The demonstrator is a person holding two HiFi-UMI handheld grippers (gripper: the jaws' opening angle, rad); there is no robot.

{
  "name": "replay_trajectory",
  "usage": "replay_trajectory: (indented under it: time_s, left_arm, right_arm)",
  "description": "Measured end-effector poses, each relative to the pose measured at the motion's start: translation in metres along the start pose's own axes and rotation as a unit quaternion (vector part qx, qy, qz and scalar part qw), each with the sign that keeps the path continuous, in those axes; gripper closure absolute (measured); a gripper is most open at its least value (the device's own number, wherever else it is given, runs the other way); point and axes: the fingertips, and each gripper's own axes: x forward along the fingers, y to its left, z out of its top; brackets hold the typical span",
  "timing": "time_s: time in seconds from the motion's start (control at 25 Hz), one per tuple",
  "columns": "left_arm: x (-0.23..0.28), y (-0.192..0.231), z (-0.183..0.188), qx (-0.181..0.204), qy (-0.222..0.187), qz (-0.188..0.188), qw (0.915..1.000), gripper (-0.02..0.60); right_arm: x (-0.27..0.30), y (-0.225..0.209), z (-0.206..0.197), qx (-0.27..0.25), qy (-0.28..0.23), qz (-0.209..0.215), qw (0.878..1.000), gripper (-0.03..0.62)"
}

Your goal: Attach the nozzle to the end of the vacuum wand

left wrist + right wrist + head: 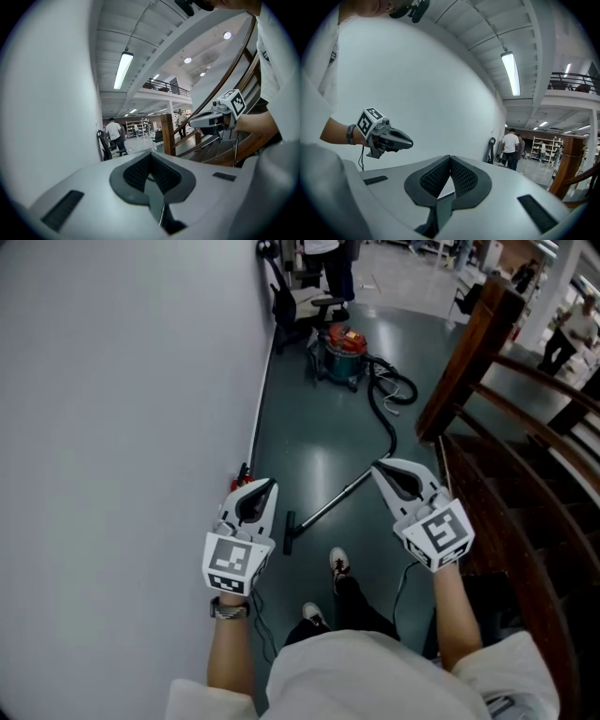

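So both grippers are up in the air in front of us, well above the floor and apart from each other. In the left gripper view, our left gripper has its jaws pressed together with nothing between them. It's the same in the right gripper view: our right gripper is clamped shut and empty.

From the head view, the vacuum wand lies on the dark floor below and between the two grippers. It runs diagonally, and the nozzle sits right at its lower end, touching it. We can't tell if it's actually clicked in. The hose snakes back from the wand's far end to the vacuum canister. There's a white wall on the left and a wooden stair rail on the right.
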Motion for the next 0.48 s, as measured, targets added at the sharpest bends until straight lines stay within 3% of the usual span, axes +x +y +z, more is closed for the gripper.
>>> replay_trajectory:
  time_s: [0.48]
  left_arm:
    - [-0.025, -0.015, 0.044, 0.017, -0.022, 0.006, 0.9996, 0.581]
  right_arm:
    - [-0.025, 0.023, 0.038, -0.022, -0.017, -0.017, 0.999, 0.566]
